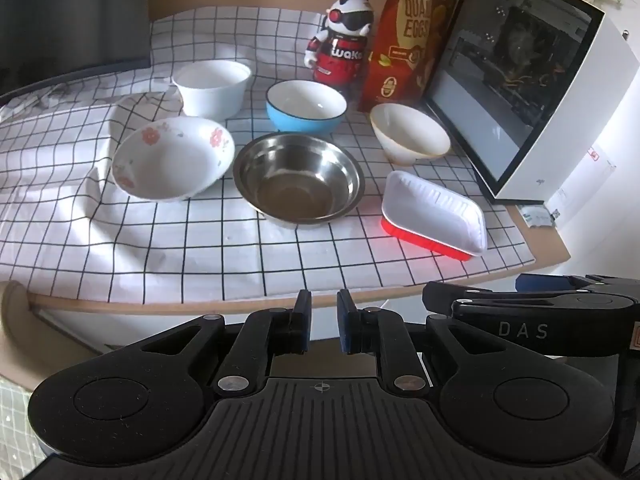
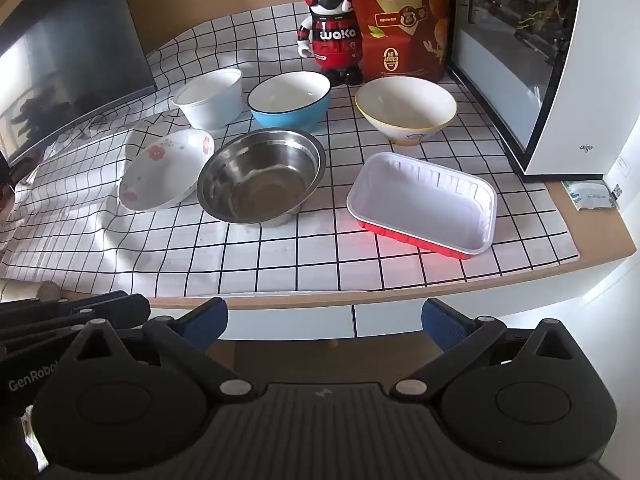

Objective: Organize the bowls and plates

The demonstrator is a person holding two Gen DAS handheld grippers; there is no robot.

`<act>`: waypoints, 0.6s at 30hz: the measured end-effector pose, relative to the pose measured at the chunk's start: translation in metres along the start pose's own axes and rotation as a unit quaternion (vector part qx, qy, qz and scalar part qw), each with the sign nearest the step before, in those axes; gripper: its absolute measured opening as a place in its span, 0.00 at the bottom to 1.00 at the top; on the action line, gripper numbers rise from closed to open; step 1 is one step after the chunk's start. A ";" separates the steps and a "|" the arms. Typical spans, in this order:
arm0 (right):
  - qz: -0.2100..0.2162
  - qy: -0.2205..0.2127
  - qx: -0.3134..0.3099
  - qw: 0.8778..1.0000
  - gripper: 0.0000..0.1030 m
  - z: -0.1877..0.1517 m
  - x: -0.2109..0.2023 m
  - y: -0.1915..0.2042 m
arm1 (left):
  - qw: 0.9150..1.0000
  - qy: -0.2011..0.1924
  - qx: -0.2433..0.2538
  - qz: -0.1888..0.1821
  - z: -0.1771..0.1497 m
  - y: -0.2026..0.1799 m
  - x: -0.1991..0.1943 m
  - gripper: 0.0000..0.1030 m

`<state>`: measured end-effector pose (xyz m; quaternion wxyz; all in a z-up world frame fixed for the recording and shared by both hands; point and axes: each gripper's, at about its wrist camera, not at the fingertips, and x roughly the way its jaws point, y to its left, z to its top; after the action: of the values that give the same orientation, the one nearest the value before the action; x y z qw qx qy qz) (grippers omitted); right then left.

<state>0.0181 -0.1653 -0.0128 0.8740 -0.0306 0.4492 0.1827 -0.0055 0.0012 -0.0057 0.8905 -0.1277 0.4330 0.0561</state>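
My left hand-held gripper (image 1: 324, 320) is nearly closed and empty, my right hand-held gripper (image 2: 324, 320) wide open, both short of the counter (image 2: 600, 248), where the tilted white flowered ceramic bowl (image 1: 172, 158) beside the round stainless-steel bowl (image 1: 298, 180) on rumpled checked cloth (image 1: 180, 248) could tip if nudged.

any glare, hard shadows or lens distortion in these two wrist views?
Left wrist: fisheye curves the table edge; sun patches and dark folds on the checked cloth; reflections on the white appliance. Right wrist: same bending; red glow beside the foil tray; steel bowl mirrors light.
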 end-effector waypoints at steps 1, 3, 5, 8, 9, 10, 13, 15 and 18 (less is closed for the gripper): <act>0.000 0.001 0.001 1.000 1.00 0.000 0.001 0.000 | 1.000 0.000 0.000 0.000 0.000 0.000 0.000 0.17; 0.000 0.003 0.002 1.000 1.00 -0.001 0.002 0.000 | 1.000 0.002 0.001 -0.002 0.000 -0.001 0.001 0.17; -0.001 0.006 0.002 1.000 1.00 -0.002 0.002 -0.001 | 1.000 0.004 0.003 -0.002 0.001 -0.002 0.001 0.17; -0.002 0.008 0.004 1.000 1.00 -0.002 0.004 -0.002 | 1.000 0.006 0.004 -0.003 0.002 -0.002 0.002 0.17; -0.002 0.008 0.005 1.000 1.00 -0.001 0.004 -0.003 | 1.000 0.006 0.005 -0.004 0.002 -0.002 0.002 0.17; -0.002 0.008 0.006 1.000 1.00 -0.001 0.004 -0.003 | 1.000 0.006 0.005 -0.004 0.002 -0.002 0.002 0.17; -0.003 0.008 0.008 1.000 1.00 -0.001 0.004 -0.004 | 1.000 0.008 0.007 -0.006 0.003 -0.003 0.003 0.17; -0.002 0.009 0.008 1.000 1.00 -0.001 0.004 -0.004 | 1.000 0.009 0.007 -0.007 0.002 -0.003 0.004 0.17; -0.003 0.009 0.008 1.000 1.00 -0.001 0.004 -0.005 | 1.000 0.013 0.007 -0.008 0.002 -0.003 0.005 0.17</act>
<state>0.0206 -0.1689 -0.0173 0.8706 -0.0266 0.4586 0.1764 -0.0003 -0.0008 -0.0075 0.8863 -0.1252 0.4437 0.0444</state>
